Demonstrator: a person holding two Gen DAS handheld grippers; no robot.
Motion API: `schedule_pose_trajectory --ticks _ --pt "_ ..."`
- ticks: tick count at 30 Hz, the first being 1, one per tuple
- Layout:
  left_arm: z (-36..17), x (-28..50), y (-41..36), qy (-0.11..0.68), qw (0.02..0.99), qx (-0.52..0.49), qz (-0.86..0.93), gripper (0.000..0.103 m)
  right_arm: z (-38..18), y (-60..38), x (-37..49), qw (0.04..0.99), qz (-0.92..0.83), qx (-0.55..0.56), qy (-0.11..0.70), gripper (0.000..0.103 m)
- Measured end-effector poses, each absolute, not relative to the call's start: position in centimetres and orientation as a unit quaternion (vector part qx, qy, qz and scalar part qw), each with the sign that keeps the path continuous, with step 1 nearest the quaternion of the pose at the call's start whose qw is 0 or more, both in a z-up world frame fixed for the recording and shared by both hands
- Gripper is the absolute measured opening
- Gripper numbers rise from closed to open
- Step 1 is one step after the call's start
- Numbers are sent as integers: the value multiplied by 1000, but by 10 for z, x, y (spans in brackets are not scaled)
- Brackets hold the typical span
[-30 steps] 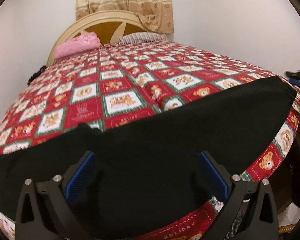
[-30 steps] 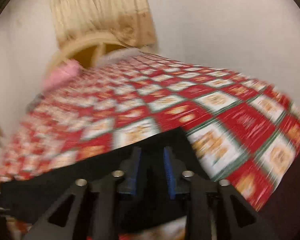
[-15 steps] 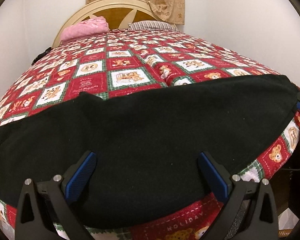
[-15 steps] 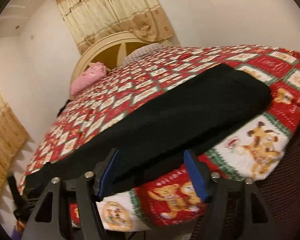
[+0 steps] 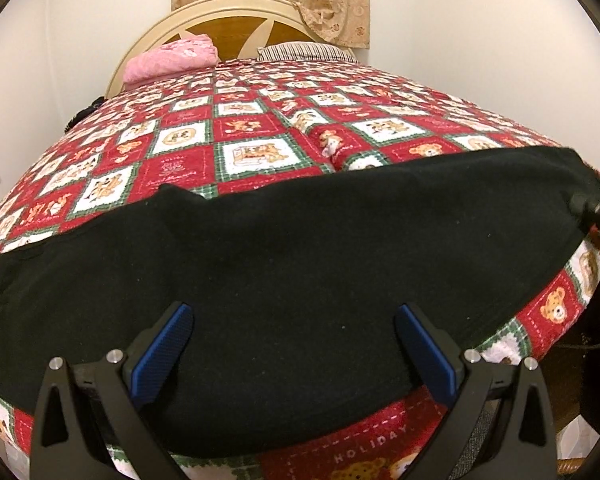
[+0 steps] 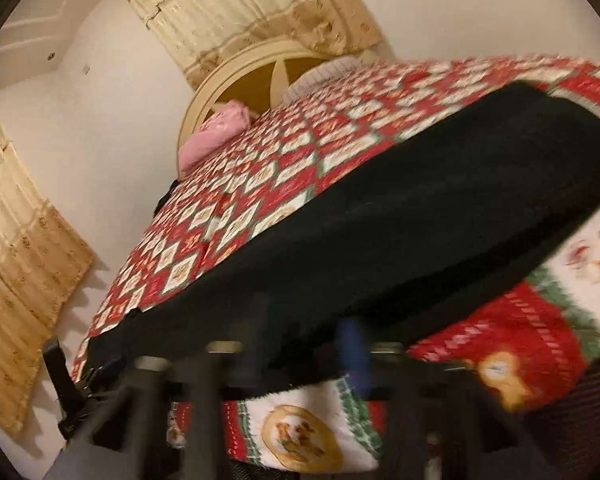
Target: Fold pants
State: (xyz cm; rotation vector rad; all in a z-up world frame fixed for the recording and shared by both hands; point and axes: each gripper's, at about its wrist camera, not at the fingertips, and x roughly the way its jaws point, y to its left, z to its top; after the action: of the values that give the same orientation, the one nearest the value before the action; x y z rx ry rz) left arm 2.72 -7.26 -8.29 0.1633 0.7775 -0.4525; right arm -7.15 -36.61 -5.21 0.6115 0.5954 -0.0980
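The black pants (image 5: 300,264) lie flat in one long band across the foot end of the bed, on the red teddy-bear quilt (image 5: 236,136); their far edge faces the headboard (image 5: 236,20), their near edge runs along the quilt's front border.

Step in hand, as judged: take hold of the pants at both ends before folding them. To do it well, each gripper should pinch the cloth layers only, not the quilt beneath, and both holds should be sure before any lift, so the band rises evenly without twisting.

Left gripper (image 5: 296,344): tilted down over the near edge of the pants, its blue pads (image 5: 164,348) spread wide with the cloth below them, nothing pinched.

Right gripper (image 6: 306,354): blurred, low at the near edge towards the pants' other end, jaws pressed together. Whether they have caught the cloth edge cannot be told from the blur.
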Motion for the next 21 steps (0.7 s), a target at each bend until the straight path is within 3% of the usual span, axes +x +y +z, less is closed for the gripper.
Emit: schedule_pose_trajectory --ticks 10,18,21 --pt "-69 34 -64 371 899 54 -225 103 -52 -364 -91 908 -53 267 319 3" --pt "-67 37 -66 369 900 55 -225 103 -53 -378 -102 889 -34 316 330 5" --pt "-69 40 -71 371 899 57 -227 103 -37 -384 -124 902 -58 302 303 5"
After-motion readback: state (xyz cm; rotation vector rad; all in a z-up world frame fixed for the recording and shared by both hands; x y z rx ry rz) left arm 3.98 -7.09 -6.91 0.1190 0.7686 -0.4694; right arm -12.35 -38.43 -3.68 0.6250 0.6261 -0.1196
